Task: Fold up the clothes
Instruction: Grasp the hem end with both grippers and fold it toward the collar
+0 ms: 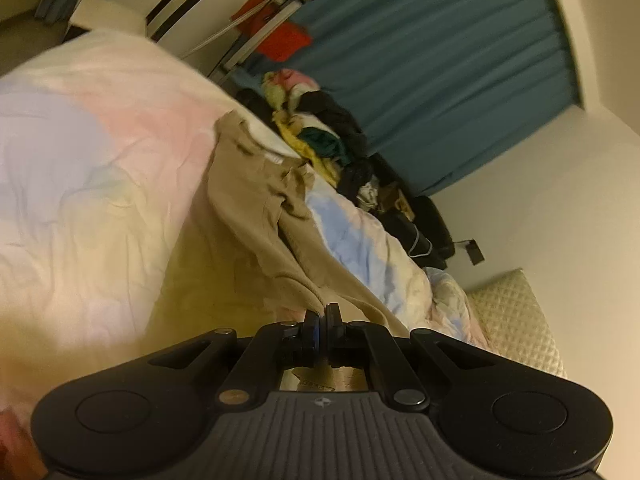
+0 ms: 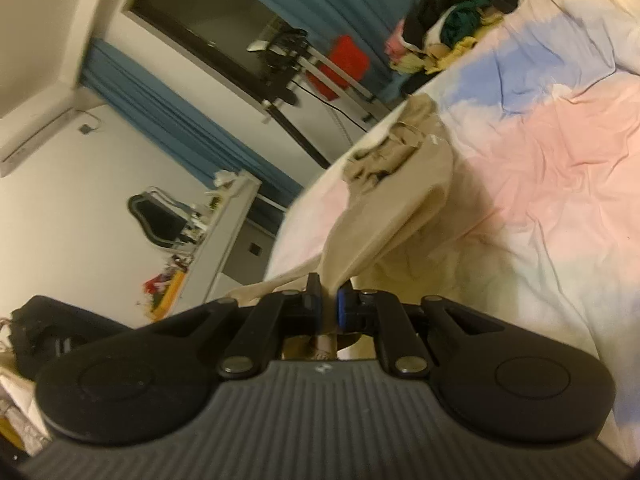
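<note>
On the pastel bed (image 1: 100, 168), tan trousers (image 1: 256, 208) stretch from the far edge toward both grippers. The left gripper (image 1: 323, 312) and right gripper (image 2: 329, 292) each pinch a near end of them. A clothes pile (image 1: 320, 136) sits far off.

A pastel duvet (image 1: 100, 168) in pink, blue and yellow covered the bed. Teal curtains (image 1: 452, 64) hung along the far wall. A red item (image 2: 348, 65) sat by a metal rack (image 2: 320, 68). A quilted pillow (image 1: 516, 320) lay at the right, against the white wall (image 1: 560, 200). A dark mirror (image 2: 160, 220) stood beside a white shelf (image 2: 224, 220).
</note>
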The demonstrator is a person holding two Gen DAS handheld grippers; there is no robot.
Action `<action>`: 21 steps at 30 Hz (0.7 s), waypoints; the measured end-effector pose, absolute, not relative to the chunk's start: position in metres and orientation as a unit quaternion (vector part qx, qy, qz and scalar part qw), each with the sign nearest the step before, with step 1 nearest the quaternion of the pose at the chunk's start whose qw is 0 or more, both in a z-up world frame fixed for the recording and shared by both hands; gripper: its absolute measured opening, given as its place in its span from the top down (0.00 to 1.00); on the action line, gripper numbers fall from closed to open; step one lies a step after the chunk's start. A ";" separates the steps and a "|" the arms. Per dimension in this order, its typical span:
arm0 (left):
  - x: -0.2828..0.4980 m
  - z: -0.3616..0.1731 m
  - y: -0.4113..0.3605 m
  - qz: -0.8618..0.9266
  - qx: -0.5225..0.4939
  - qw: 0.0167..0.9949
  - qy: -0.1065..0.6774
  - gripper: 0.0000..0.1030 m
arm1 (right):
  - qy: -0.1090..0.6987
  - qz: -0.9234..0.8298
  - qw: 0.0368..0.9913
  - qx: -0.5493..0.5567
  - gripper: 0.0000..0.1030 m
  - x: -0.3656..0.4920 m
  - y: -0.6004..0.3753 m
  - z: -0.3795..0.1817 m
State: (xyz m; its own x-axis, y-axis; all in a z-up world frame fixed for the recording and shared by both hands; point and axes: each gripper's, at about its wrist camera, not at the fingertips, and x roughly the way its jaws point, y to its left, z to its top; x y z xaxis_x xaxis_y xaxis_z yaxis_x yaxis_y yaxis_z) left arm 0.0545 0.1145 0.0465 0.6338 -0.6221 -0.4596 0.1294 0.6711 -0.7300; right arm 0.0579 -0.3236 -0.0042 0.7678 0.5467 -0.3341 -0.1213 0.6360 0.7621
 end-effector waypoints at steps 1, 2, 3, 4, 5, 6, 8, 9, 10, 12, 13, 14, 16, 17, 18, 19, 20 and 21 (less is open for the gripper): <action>0.041 0.045 0.121 -0.228 -0.343 0.835 0.364 0.97 | 0.279 0.196 0.862 0.375 0.90 0.047 -0.322 -0.007; 0.028 0.041 0.123 -0.230 -0.346 0.833 0.365 0.97 | 0.277 0.197 0.865 0.369 0.90 0.036 -0.319 -0.010; 0.016 0.036 0.124 -0.231 -0.348 0.832 0.366 0.97 | 0.277 0.198 0.866 0.366 0.90 0.024 -0.317 -0.014; 0.009 0.032 0.124 -0.232 -0.348 0.830 0.368 0.97 | 0.277 0.198 0.865 0.368 0.90 0.014 -0.315 -0.020; 0.003 0.027 0.124 -0.232 -0.348 0.829 0.371 0.97 | 0.278 0.197 0.862 0.374 0.90 0.003 -0.315 -0.027; -0.003 0.022 0.124 -0.231 -0.349 0.828 0.374 0.97 | 0.279 0.197 0.860 0.380 0.90 -0.007 -0.316 -0.034; 0.002 0.013 0.118 -0.230 -0.349 0.824 0.383 0.97 | 0.282 0.198 0.848 0.402 0.90 -0.013 -0.318 -0.049; 0.010 0.013 0.116 -0.226 -0.339 0.830 0.382 0.97 | 0.282 0.200 0.842 0.414 0.90 -0.011 -0.320 -0.054; 0.018 0.013 0.112 -0.221 -0.326 0.837 0.379 0.97 | 0.280 0.204 0.838 0.422 0.90 -0.005 -0.321 -0.057; 0.040 0.012 0.107 -0.213 -0.320 0.841 0.380 0.97 | 0.275 0.204 0.837 0.428 0.90 0.012 -0.324 -0.056; 0.051 0.012 0.104 -0.213 -0.319 0.841 0.380 0.97 | 0.271 0.204 0.836 0.430 0.90 0.022 -0.325 -0.054; 0.064 0.012 0.101 -0.208 -0.316 0.844 0.380 0.97 | 0.267 0.209 0.834 0.435 0.90 0.032 -0.327 -0.051; 0.091 0.012 0.097 -0.194 -0.307 0.852 0.377 0.97 | 0.260 0.208 0.834 0.440 0.90 0.057 -0.329 -0.046; 0.104 0.013 0.094 -0.186 -0.306 0.855 0.375 0.97 | 0.258 0.206 0.836 0.439 0.89 0.070 -0.330 -0.043; 0.118 0.013 0.091 -0.178 -0.306 0.857 0.373 0.97 | 0.257 0.202 0.839 0.436 0.89 0.083 -0.330 -0.042; 0.132 0.012 0.087 -0.171 -0.304 0.861 0.371 0.97 | 0.255 0.197 0.842 0.433 0.89 0.099 -0.330 -0.041; 0.147 0.011 0.083 -0.166 -0.301 0.864 0.368 0.97 | 0.254 0.190 0.845 0.430 0.89 0.113 -0.329 -0.041; 0.160 0.009 0.079 -0.157 -0.293 0.870 0.364 0.97 | 0.251 0.185 0.849 0.427 0.89 0.127 -0.328 -0.042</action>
State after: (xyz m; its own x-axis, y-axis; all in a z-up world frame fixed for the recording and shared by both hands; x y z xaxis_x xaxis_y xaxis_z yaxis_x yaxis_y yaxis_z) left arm 0.1595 0.0789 0.0092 0.6861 -0.4862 -0.5412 0.0591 0.7787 -0.6246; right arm 0.1271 -0.3284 -0.0417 0.8053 0.5284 -0.2688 -0.0994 0.5674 0.8174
